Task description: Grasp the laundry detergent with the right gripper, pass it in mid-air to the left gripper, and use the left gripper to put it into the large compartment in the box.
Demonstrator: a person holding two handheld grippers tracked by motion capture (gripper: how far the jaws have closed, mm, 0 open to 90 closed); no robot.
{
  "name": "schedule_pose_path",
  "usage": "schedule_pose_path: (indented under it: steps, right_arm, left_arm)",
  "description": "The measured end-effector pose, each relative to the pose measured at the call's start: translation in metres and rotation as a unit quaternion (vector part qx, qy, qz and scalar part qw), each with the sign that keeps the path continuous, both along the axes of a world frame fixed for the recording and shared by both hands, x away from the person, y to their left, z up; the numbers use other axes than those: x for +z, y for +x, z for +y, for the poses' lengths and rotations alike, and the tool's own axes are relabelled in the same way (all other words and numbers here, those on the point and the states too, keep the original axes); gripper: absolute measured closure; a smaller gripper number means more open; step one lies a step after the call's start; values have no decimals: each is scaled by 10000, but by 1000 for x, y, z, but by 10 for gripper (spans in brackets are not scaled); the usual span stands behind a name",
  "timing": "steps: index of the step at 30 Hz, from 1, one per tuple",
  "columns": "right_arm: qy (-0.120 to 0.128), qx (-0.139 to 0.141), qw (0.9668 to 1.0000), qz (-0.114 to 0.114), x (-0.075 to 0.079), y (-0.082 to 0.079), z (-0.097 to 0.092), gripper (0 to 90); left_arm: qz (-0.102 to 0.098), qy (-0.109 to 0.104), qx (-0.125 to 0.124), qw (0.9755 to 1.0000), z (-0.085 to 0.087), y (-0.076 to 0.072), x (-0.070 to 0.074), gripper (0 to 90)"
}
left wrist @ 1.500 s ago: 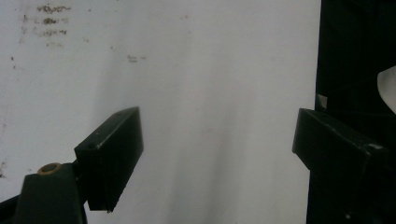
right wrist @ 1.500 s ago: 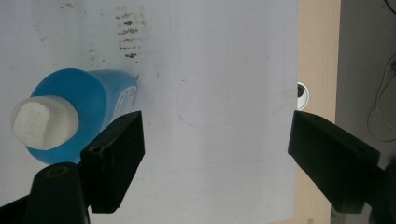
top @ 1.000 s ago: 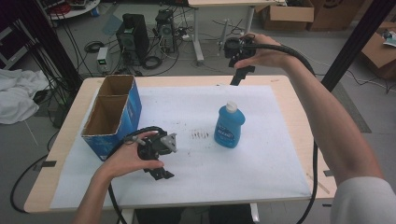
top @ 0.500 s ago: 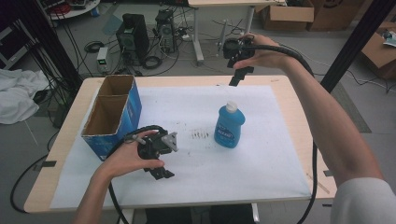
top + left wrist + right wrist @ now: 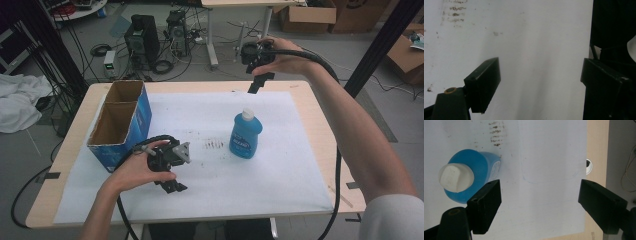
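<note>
Meanwhile, a Blue Bottle Waits on the Paper

Upright near the middle of the tabletop, the blue bottle point(image 5: 245, 134) shows a white cap and label. The right gripper point(image 5: 256, 86) hangs above the far edge, jaws spread and empty. The left gripper point(image 5: 171, 186), released too, lies near the front edge beside a cardboard box point(image 5: 120, 125).

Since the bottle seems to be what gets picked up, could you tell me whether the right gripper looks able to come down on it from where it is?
Probably yes. The right gripper is open, raised beyond the blue bottle, with only bare white paper between them.
</note>
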State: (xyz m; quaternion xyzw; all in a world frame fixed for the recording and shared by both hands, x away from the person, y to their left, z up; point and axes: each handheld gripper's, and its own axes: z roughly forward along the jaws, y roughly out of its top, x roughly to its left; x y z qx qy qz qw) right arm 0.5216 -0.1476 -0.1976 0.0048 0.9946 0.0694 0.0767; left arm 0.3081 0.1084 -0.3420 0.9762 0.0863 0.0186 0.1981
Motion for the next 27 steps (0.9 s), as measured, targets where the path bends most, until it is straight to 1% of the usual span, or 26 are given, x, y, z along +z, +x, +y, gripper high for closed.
schedule_pose_path:
  steps: [1, 2, 6, 7, 9, 15, 18, 20, 23, 24, 26, 27]
  right_arm:
    - [-64, -13, 10000, -18, 0, -2, -1, 187]
    - [-64, -13, 10000, -18, 0, -2, -1, 187]
    - [5, -66, 10000, -19, 1, -4, -4, 186]
    - [-55, -116, 9999, -1, 0, -5, -6, 187]
    - [-96, -131, 9999, 1, -1, -6, -7, 186]
    - [-30, -179, 9998, 55, -4, -10, -14, 185]
    - [10, -221, 9997, 105, -8, -15, -19, 185]
    - [-24, -313, 9994, 137, -15, -21, -25, 185]
    - [-52, -374, 9991, 176, -18, -23, -28, 184]
    - [-25, -345, 9992, 180, -20, -24, -29, 185]
    - [-77, -496, 9985, 230, -24, -29, -35, 183]
    - [-77, -496, 9985, 230, -24, -29, -35, 183]
  left_arm:
    - [9, -2, -3, 10000, -1, 0, 0, 170]
    - [9, -2, -3, 10000, -1, 0, 0, 169]
    - [6, 29, -12, 10000, 0, 0, -1, 170]
    - [-2, 19, -7, 10000, 1, -1, -1, 170]
    - [0, -26, 10, 10000, 2, -2, 0, 169]
    - [4, -33, 14, 10000, 4, -1, -2, 169]
    - [15, -27, -8, 10000, 3, -1, -4, 169]
    - [28, -29, -26, 10000, 3, 0, -4, 169]
    - [3, -13, -72, 10000, 2, 1, -4, 169]
    - [30, -20, -50, 10000, 2, 1, -5, 169]
    - [12, -26, -64, 10000, 2, 1, -5, 169]
    - [12, -26, -64, 10000, 2, 1, -5, 170]
